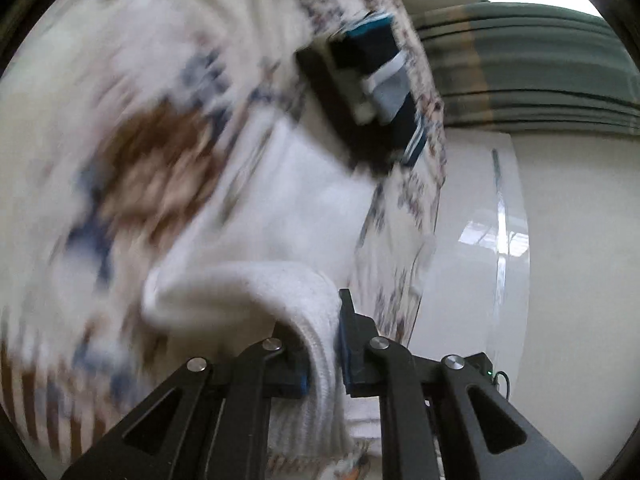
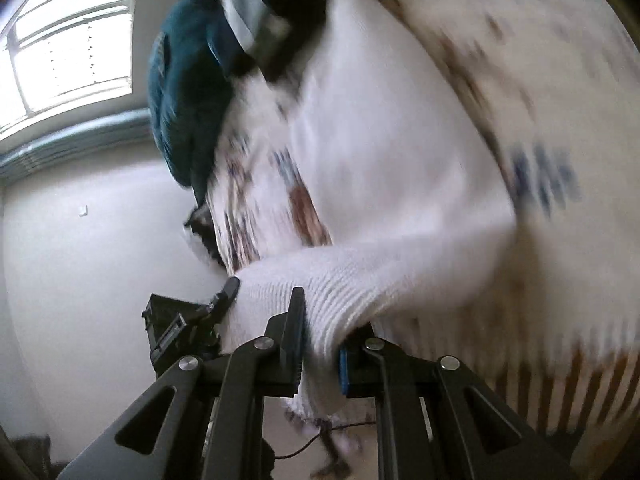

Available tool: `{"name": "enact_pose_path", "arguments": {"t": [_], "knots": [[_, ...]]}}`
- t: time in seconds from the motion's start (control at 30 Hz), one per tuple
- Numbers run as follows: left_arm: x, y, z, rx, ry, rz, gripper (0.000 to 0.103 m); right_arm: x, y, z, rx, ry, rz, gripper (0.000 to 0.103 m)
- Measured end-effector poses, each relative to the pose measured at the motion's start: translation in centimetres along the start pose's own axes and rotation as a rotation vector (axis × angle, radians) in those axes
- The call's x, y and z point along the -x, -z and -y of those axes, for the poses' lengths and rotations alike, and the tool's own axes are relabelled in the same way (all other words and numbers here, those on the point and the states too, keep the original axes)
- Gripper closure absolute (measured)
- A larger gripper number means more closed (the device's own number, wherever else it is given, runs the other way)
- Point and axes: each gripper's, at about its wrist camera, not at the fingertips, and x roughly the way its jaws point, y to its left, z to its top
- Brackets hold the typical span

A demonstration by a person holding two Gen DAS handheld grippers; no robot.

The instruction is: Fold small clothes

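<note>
A white ribbed knit garment (image 1: 280, 216) lies over a patterned cloth surface. My left gripper (image 1: 324, 344) is shut on its ribbed edge, lifted off the surface. In the right wrist view the same white garment (image 2: 400, 160) stretches away from me, and my right gripper (image 2: 320, 340) is shut on another part of the ribbed edge. The left gripper (image 2: 224, 300) shows just to the left there, holding the same edge. The views are motion-blurred.
The patterned cloth (image 1: 100, 120) has brown and blue motifs. A stack of folded dark, white and teal clothes (image 1: 372, 80) sits at its far side; it also shows in the right wrist view (image 2: 260, 20) beside a teal garment (image 2: 184, 92). A white wall (image 2: 80, 240) and window (image 2: 68, 40) lie beyond.
</note>
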Motion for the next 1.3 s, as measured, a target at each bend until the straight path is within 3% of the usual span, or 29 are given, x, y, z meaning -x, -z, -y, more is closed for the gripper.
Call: {"name": "enact_pose_path", "arguments": {"t": [0.1, 0.2, 0.27, 0.33, 0.4, 0.47, 0.5, 0.6, 0.63, 0.67, 0.7, 0.73, 0.77, 0.8, 0.83, 1.03, 1.2, 1.3], "knots": [[-3.5, -5.6, 0.4, -0.003, 0.004, 0.016, 0.089, -1.3, -6.4, -1.8, 0.016, 0.012, 0.047, 0.089], [-6.9, -10.5, 0.5, -0.007, -0.012, 0.030, 0.078, -2.8, -13.5, -2.7, -0.025, 0.014, 0.081, 0.084], [-7.7, -12.9, 0.3, 0.012, 0.022, 0.055, 0.065, -3.3, -17.3, -2.5, -0.046, -0.004, 0.101, 0.069], [-7.2, -14.3, 0.3, 0.016, 0.039, 0.088, 0.059, -3.0, -20.4, -3.0, -0.059, -0.059, 0.148, 0.049], [-6.6, -14.7, 0.4, -0.016, 0.025, 0.119, 0.052, -2.6, -21.6, -4.2, -0.031, -0.045, 0.175, 0.042], [-6.3, -14.0, 1.0, -0.107, -0.065, 0.136, 0.049, -1.7, -21.4, -5.2, 0.057, 0.031, 0.185, 0.041], [-6.9, -13.6, 1.4, -0.154, -0.109, 0.128, 0.049, -1.2, -20.7, -5.5, 0.116, 0.108, 0.176, 0.041], [-9.7, -12.0, 2.3, -0.334, -0.265, 0.057, 0.049, -1.6, -19.4, -4.8, 0.233, 0.324, 0.143, 0.041], [-11.6, -11.5, 2.5, -0.406, -0.349, 0.024, 0.050, -1.4, -18.7, -4.1, 0.254, 0.363, 0.128, 0.041], [-12.8, -11.2, 2.5, -0.441, -0.381, 0.000, 0.052, -2.2, -18.6, -3.7, 0.273, 0.390, 0.109, 0.041], [-14.0, -11.0, 2.3, -0.470, -0.410, -0.023, 0.054, -2.9, -18.7, -3.3, 0.283, 0.398, 0.091, 0.043], [-15.9, -11.0, 2.2, -0.502, -0.458, -0.056, 0.085, -3.7, -18.8, -2.9, 0.290, 0.403, 0.072, 0.051], [-16.8, -11.1, 2.0, -0.512, -0.484, -0.076, 0.101, -4.1, -18.7, -2.6, 0.301, 0.406, 0.063, 0.063], [-17.0, -11.1, 1.9, -0.512, -0.483, -0.077, 0.101, -4.6, -18.8, -2.6, 0.317, 0.425, 0.063, 0.095], [-16.5, -11.4, 2.0, -0.499, -0.465, -0.050, 0.101, -4.8, -18.9, -2.7, 0.332, 0.451, 0.078, 0.099], [-10.8, -13.3, 2.2, -0.388, -0.425, 0.097, 0.101, -1.1, -20.4, -4.1, 0.328, 0.458, 0.229, 0.100], [-12.4, -16.2, -0.8, -0.262, -0.434, 0.074, 0.101, -1.1, -23.3, -3.4, 0.282, 0.471, 0.245, 0.100], [-15.5, -17.1, -2.1, -0.252, -0.467, -0.015, 0.101, -3.8, -25.7, -2.2, 0.256, 0.532, 0.209, 0.100]]}}
